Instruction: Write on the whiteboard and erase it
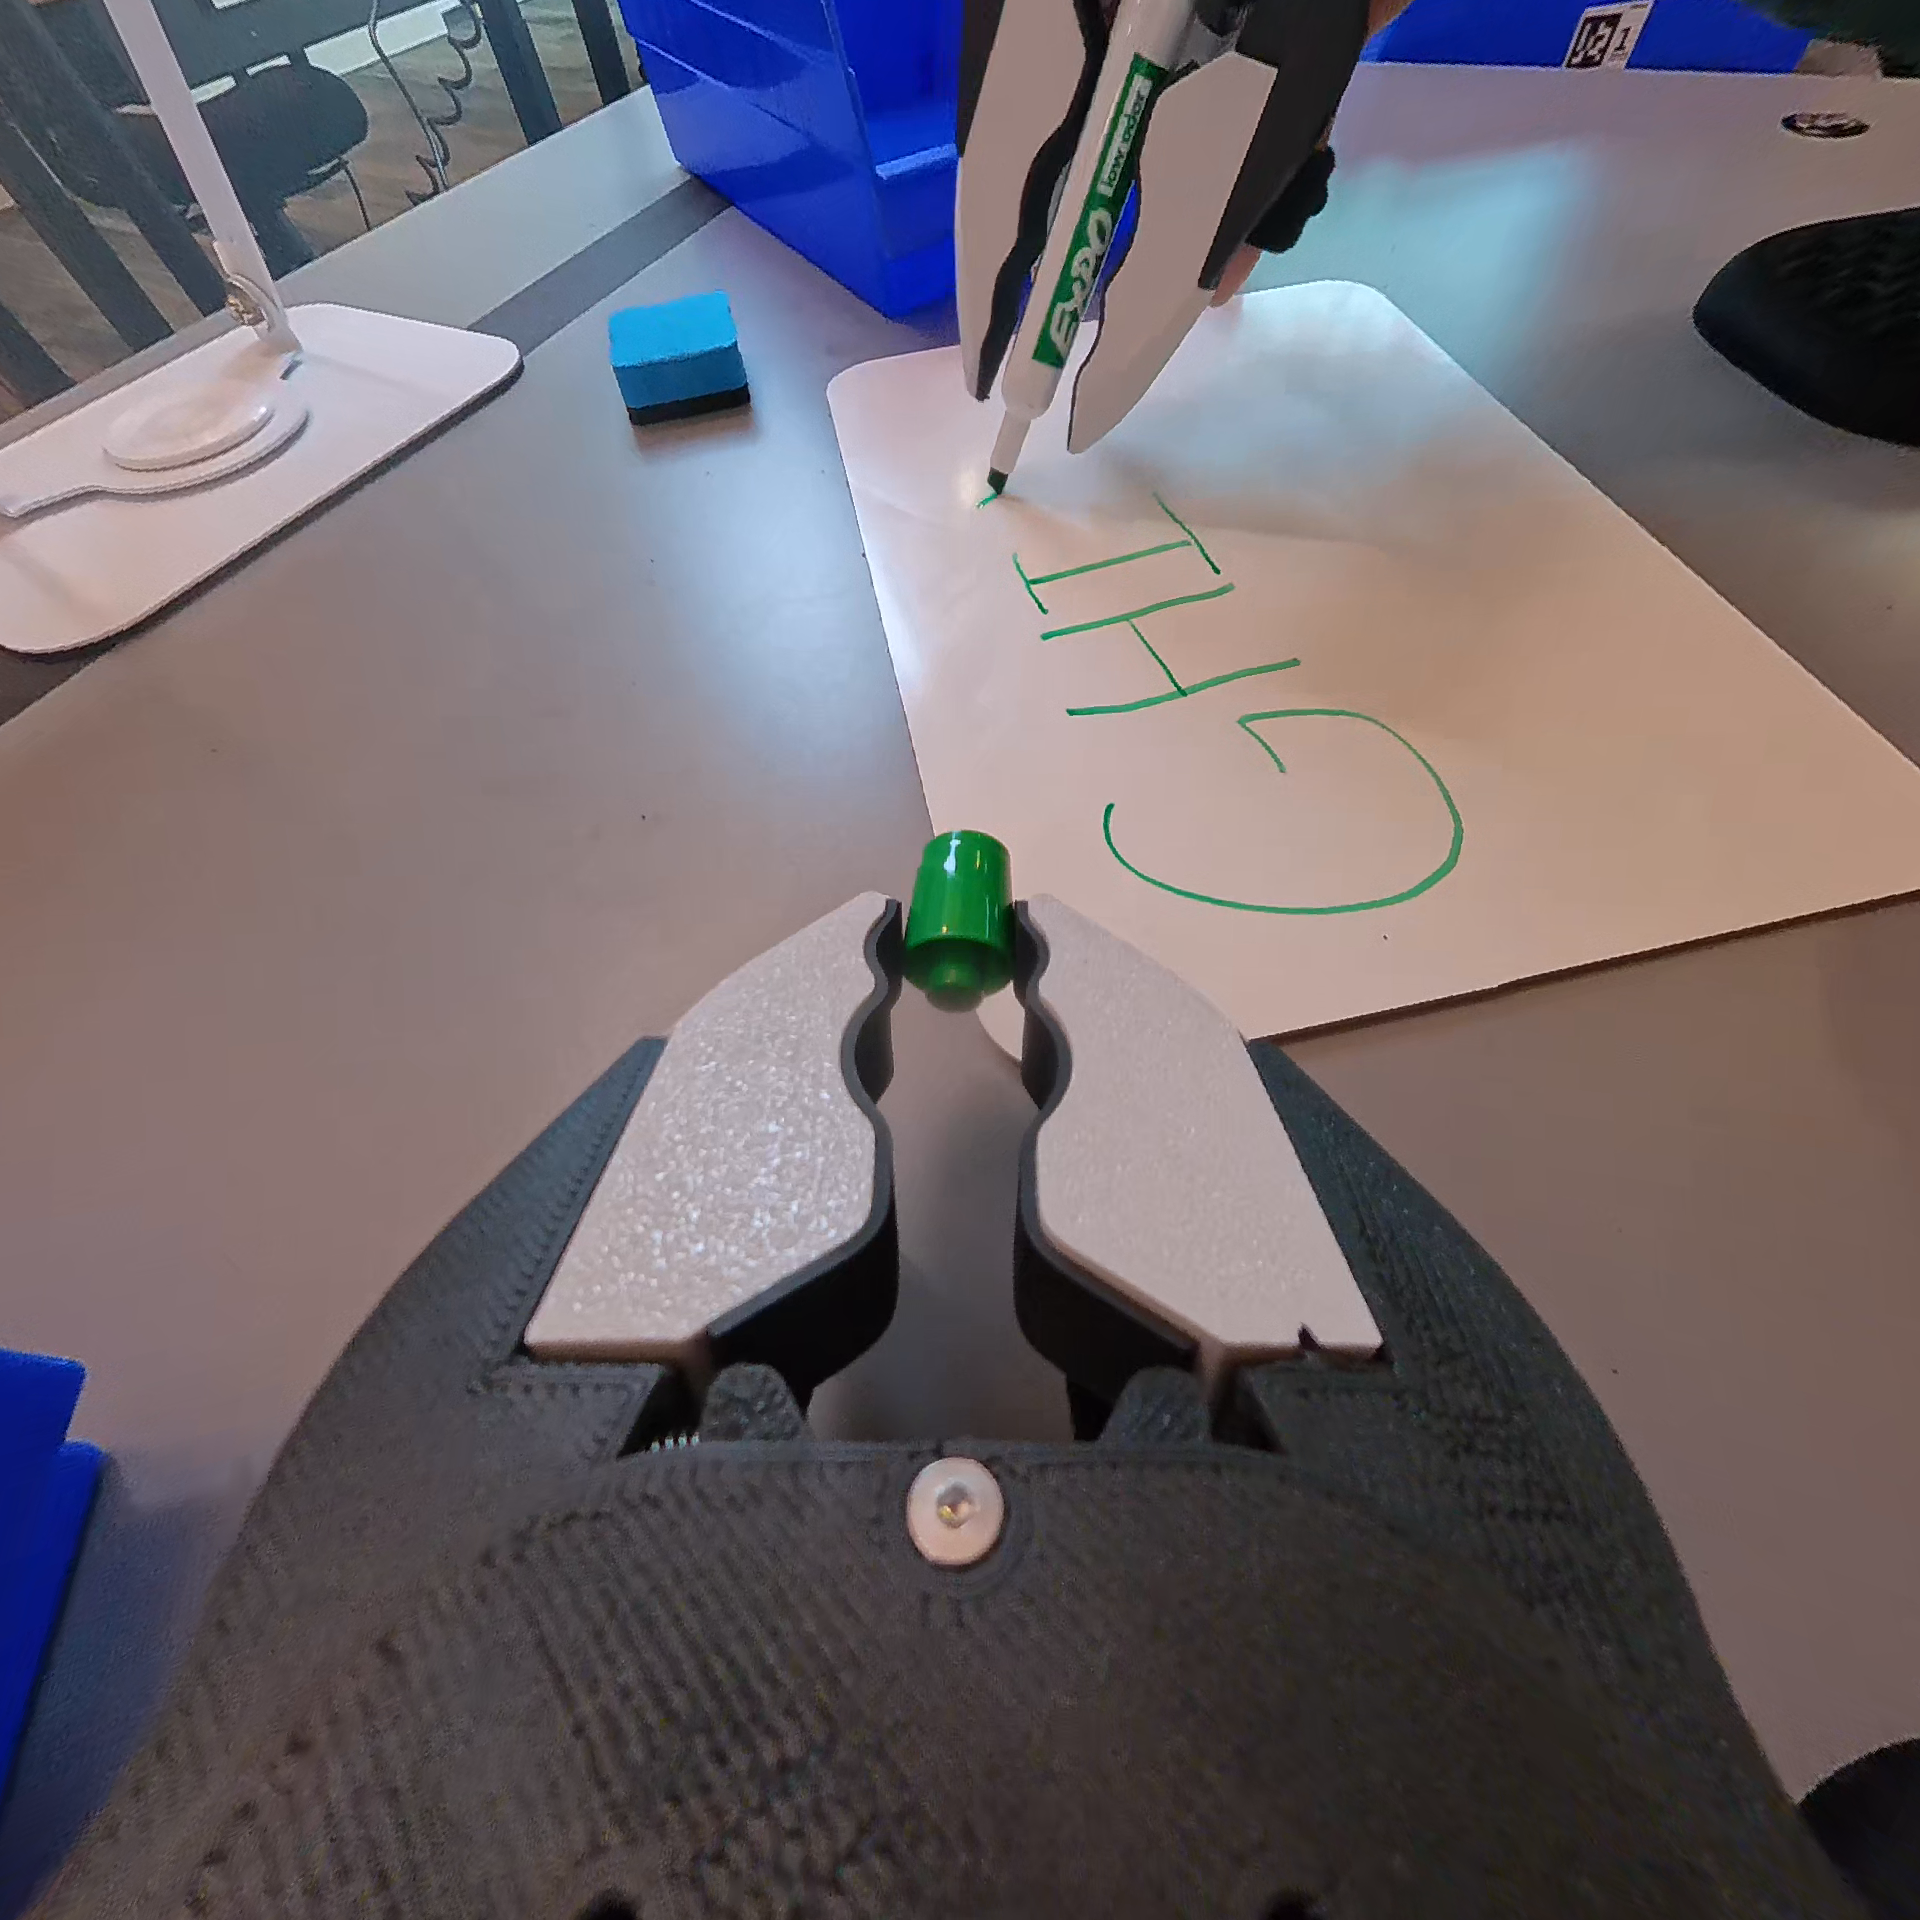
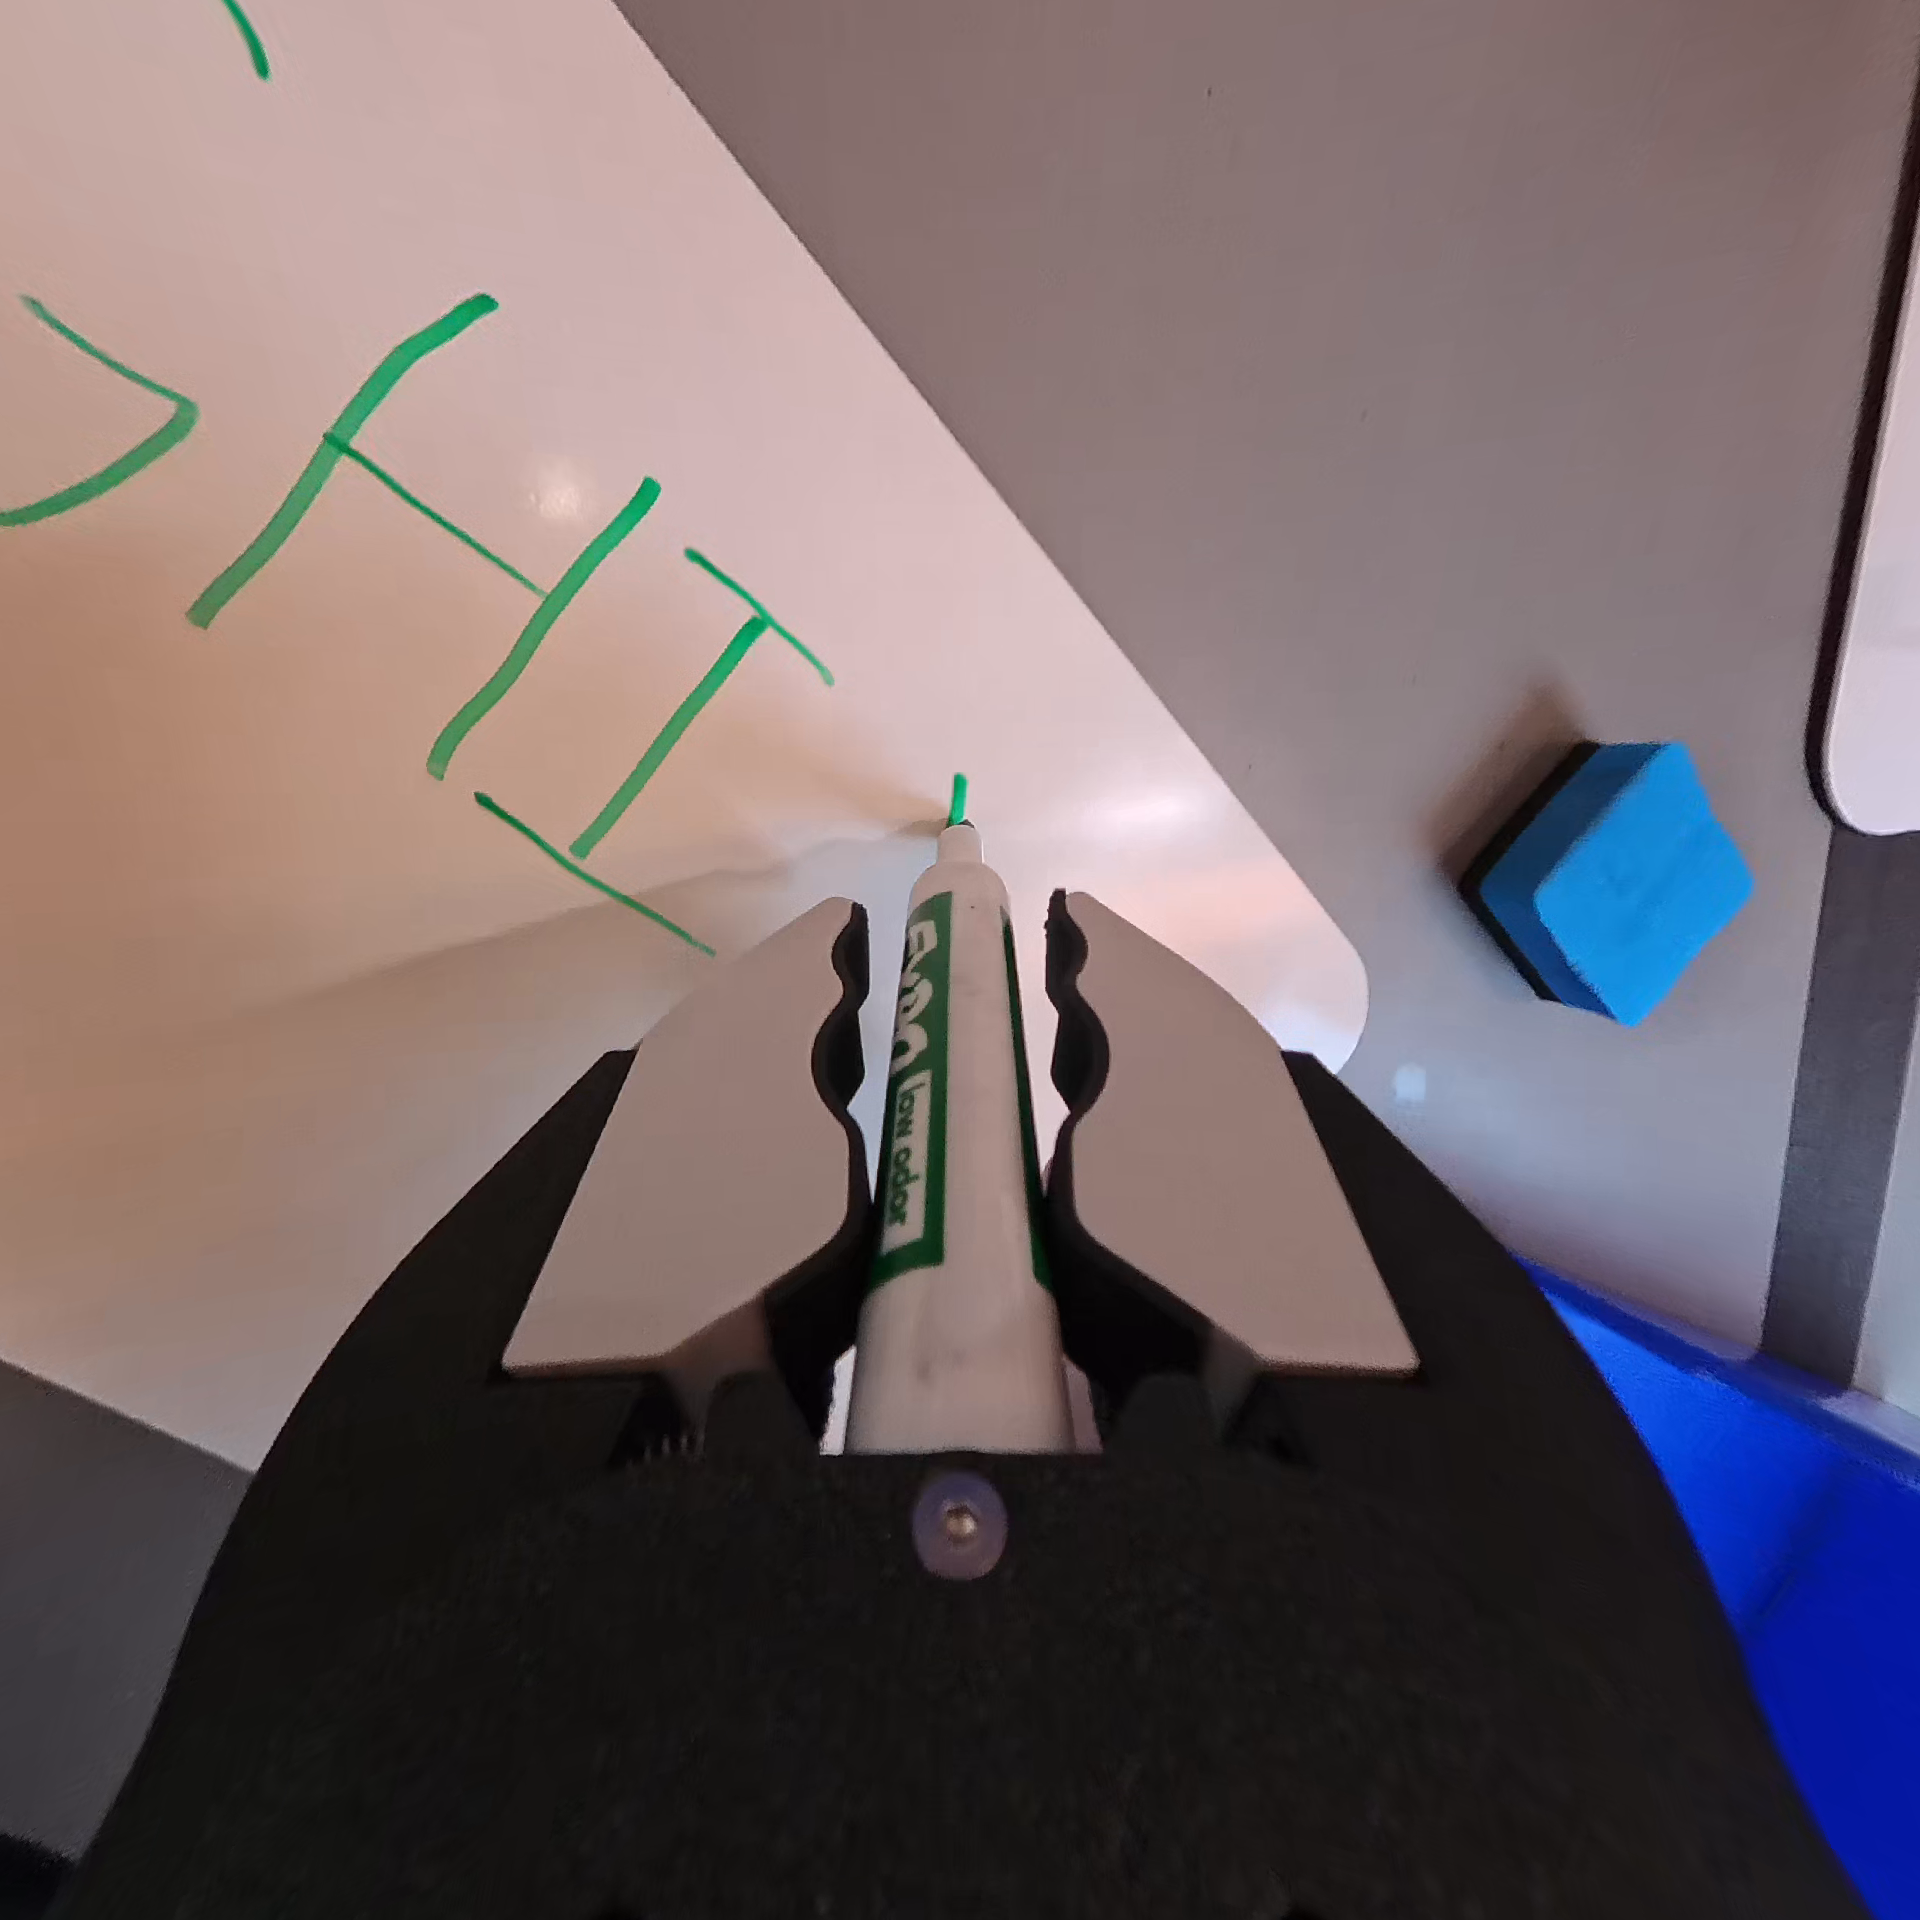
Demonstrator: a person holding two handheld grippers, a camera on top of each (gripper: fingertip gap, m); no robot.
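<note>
a green marker (image 2: 961, 1122) is clamped between the jaws of the right gripper (image 2: 956, 914), its tip touching the whiteboard (image 1: 1507, 623) beside green writing (image 1: 1247, 707). a green cap (image 1: 958, 904) is pinched in the left gripper (image 1: 956, 920). a blue eraser (image 1: 677, 355) lies on the table (image 1: 468, 779) near the whiteboard.
</note>
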